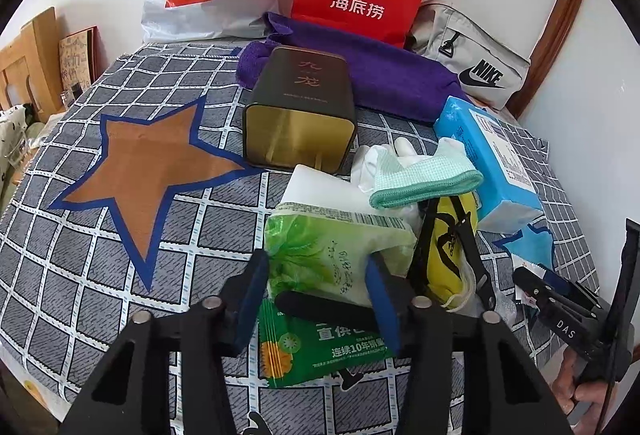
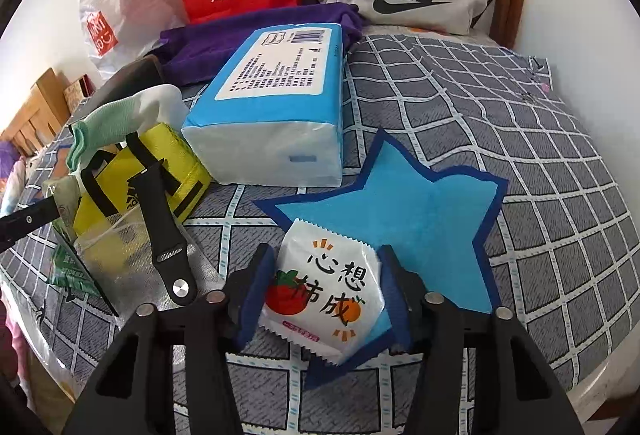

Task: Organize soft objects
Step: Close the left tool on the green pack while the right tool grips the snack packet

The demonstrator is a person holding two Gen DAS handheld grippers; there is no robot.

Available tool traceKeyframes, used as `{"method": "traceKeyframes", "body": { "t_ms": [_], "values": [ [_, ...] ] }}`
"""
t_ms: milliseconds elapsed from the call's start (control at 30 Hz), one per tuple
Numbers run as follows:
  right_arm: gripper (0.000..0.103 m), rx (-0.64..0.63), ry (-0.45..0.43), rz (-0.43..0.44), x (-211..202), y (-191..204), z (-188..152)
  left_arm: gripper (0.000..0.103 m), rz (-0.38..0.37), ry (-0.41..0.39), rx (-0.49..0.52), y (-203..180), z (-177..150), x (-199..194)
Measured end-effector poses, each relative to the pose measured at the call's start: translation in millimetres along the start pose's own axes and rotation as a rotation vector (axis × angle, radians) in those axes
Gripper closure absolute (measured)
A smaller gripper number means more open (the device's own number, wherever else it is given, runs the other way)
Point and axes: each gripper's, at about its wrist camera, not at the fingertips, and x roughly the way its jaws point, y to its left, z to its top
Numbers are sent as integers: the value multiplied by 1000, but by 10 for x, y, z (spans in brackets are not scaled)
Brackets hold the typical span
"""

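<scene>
Soft packets lie heaped on the grey checked cloth [image 1: 100,235]. On the left, the left gripper [image 1: 318,275] has its blue pads partly closed against both sides of a green tissue pack [image 1: 332,247], which rests atop a green printed packet [image 1: 316,347], beside a yellow bag [image 1: 450,255] and a blue tissue pack [image 2: 276,107]. On the right, the right gripper [image 2: 324,287] pinches a small white tissue packet [image 2: 324,287] between its pads, over a blue star patch [image 2: 420,211].
</scene>
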Motion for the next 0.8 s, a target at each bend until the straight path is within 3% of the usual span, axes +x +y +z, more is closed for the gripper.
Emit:
{"method": "traceKeyframes", "body": {
  "t_ms": [133,800],
  "values": [
    [55,-8,-10,9,-46,17,-6,65,4,-2,6,23,2,-42],
    [56,-31,-88,57,-532,160,223,65,29,-82,4,57,281,-503]
  ]
}}
